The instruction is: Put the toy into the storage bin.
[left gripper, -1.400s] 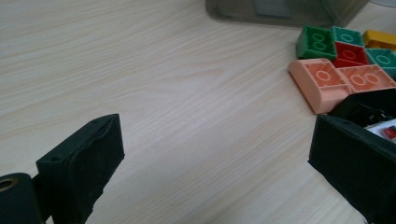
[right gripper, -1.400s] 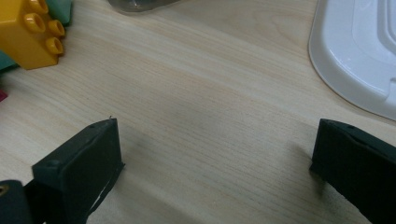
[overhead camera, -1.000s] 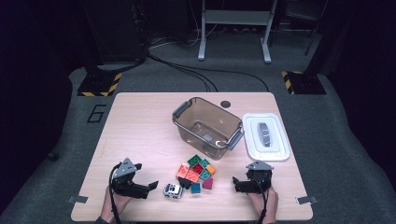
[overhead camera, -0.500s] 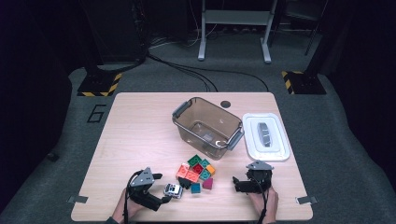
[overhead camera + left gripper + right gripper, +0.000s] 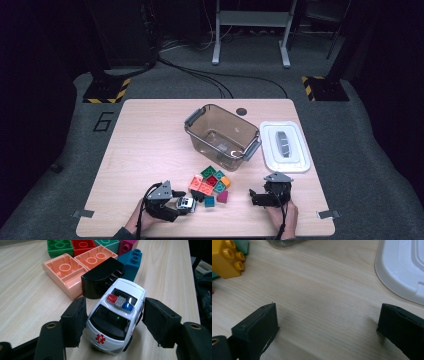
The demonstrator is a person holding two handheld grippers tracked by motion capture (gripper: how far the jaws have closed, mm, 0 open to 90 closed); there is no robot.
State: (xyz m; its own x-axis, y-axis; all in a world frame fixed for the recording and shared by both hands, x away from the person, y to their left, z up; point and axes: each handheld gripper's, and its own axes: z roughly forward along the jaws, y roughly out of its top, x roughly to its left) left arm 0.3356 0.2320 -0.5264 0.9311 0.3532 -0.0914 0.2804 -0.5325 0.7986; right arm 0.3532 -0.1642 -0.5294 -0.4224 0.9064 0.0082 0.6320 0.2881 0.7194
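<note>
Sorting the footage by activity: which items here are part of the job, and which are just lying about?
In play, judging by the scene:
left gripper, open around the toy ambulance
building blocks
clear bin
white lid

Lying about:
floor cables
metal stand
right gripper, open over bare table

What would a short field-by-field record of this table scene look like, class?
Left gripper: jaws open, either side of white toy ambulance car
Right gripper: open over bare wooden table
Clear plastic bin: upright, lid off
White plastic lid: flat beside bin
Coloured building blocks: clustered between grippers
Black block: touching car's rear
</note>
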